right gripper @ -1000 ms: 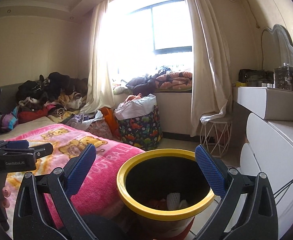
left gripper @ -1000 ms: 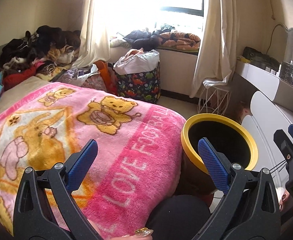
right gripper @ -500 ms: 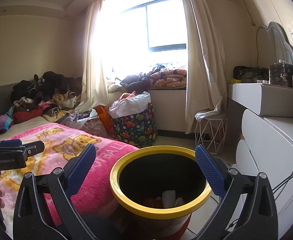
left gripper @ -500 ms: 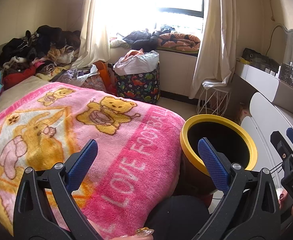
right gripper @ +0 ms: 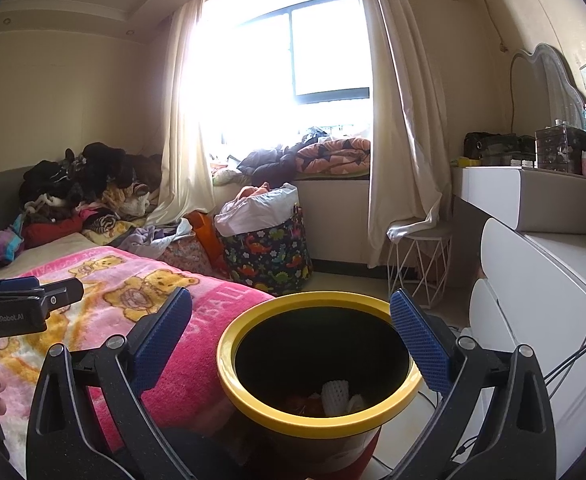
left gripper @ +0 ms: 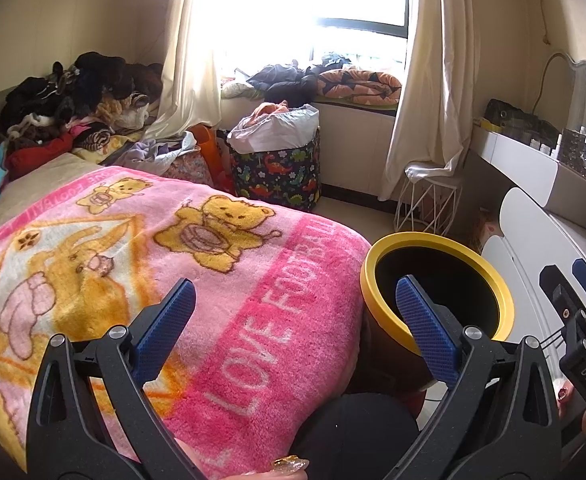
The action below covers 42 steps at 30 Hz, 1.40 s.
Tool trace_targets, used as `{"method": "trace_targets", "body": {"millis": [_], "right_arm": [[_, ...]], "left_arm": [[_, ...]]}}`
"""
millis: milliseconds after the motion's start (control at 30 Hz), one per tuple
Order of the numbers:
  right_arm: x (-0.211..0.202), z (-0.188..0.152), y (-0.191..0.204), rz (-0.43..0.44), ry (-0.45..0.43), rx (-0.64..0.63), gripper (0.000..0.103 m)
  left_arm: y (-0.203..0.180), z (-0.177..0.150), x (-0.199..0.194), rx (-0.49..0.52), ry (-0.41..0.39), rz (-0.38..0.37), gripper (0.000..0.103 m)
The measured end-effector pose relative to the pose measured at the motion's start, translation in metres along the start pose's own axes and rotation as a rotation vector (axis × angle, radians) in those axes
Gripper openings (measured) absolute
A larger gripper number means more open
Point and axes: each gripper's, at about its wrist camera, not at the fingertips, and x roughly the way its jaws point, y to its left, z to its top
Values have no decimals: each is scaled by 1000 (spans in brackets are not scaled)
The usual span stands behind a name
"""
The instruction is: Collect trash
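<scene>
bin (right gripper: 253, 408): yellow-rimmed, dark, upright | beside bed | trash (right gripper: 335, 398): white pieces inside

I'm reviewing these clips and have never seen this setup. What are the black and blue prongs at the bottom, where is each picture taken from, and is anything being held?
No robot here: a person carries a hand-held tool in each hand, each with a fisheye camera looking forward along its two blue-padded fingers. One picture comes from the left tool, the other from the right tool. Both tools are open and hold nothing. The left one is over a pink teddy-bear blanket on the bed. The right one is above a yellow-rimmed trash bin beside the bed, with some white and orange scraps already inside. Behind are a dinosaur-print hamper, piled clothes and a window.
</scene>
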Motion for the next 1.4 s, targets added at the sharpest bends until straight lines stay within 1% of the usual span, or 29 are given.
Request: {"method": "trace_targets", "body": {"millis": [1400], "right_arm": [[-1, 0, -6, -14, -5, 7, 96]], "left_arm": [[1, 1, 0, -5, -2, 3, 92]]}}
